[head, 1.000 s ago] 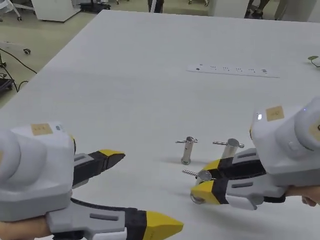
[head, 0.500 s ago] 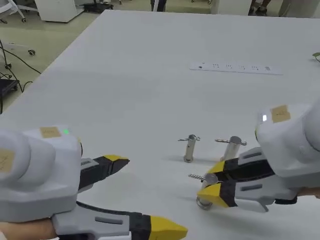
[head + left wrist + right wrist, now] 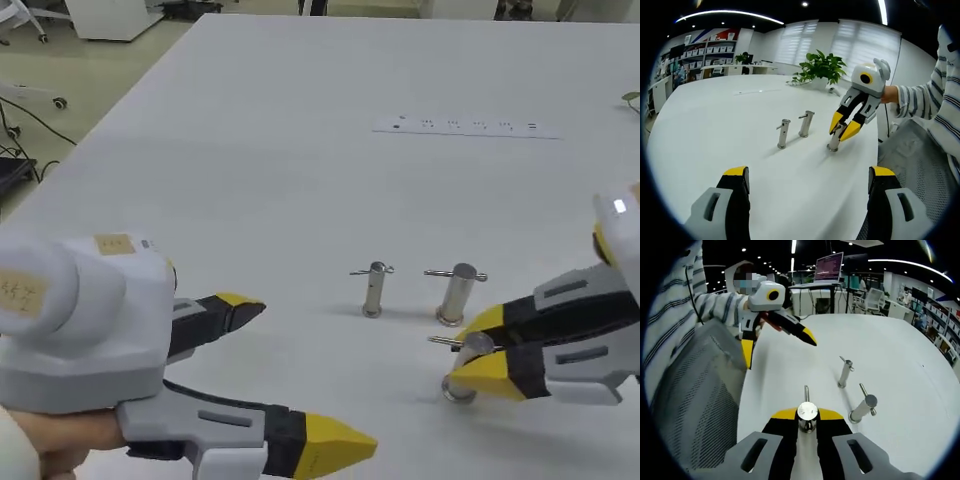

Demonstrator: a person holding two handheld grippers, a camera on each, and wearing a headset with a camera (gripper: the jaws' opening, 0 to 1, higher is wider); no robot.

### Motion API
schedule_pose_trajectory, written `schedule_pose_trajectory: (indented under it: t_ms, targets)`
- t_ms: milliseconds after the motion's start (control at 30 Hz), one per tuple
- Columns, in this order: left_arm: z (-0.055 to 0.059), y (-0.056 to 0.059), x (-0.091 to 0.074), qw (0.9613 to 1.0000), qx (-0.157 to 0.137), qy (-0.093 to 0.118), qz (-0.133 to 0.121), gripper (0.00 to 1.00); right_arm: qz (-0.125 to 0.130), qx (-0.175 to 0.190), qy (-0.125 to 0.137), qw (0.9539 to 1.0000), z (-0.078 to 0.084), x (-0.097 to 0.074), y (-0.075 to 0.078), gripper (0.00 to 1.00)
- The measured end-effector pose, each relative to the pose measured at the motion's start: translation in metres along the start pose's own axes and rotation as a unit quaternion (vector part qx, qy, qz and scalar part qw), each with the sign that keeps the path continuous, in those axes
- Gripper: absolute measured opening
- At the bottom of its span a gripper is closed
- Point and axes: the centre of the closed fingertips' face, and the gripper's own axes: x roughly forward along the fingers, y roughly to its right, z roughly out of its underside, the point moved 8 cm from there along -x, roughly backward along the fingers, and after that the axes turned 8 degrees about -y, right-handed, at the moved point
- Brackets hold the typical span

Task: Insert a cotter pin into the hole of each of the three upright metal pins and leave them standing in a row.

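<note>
Tabletop [image 3: 300, 150] white, power strip [image 3: 465, 127] far, plant [image 3: 822, 65] at edge | left tool [image 3: 310, 375] wide | right tool [image 3: 465, 350] gripping pin [image 3: 807, 411]

The desk [image 3: 300, 150] has a smooth, matt white top, and the power strip [image 3: 465, 127] toward its far edge looks like dull white plastic. The near-edge pin [image 3: 477, 344], middle pin [image 3: 457, 296] and left pin [image 3: 374, 292] are smooth bare metal with a soft shine, crossed by thin wire cotter pins [image 3: 373, 270]. The left gripper [image 3: 310, 375] and right gripper [image 3: 467, 350] have smooth, faintly glossy white and grey plastic shells with matt black, yellow-tipped jaws, while the sleeve [image 3: 940, 100] is striped cloth.
</note>
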Motion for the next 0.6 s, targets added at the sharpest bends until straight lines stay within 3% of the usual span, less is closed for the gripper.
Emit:
schedule_pose_trajectory:
  t_ms: [133,367,467,600]
  targets:
    - [0.0,0.0,0.002,1.0,0.001,-0.002,0.001,0.99,-0.001,-0.022,-0.001,0.9997,0.008,-0.012,0.008,0.14]
    - [-0.004,0.004,0.007,0.9999,-0.002,0.01,0.011,0.99,0.006,-0.015,0.023,0.9996,0.015,-0.03,0.028,0.13]
    - [-0.005,0.004,0.007,0.9997,-0.01,0.015,0.013,0.99,0.01,-0.018,0.017,0.9996,0.018,-0.034,0.036,0.13]
    - [-0.005,0.004,0.005,1.0,-0.006,0.006,0.003,0.99,0.017,-0.026,0.011,0.9995,0.025,-0.037,0.049,0.13]
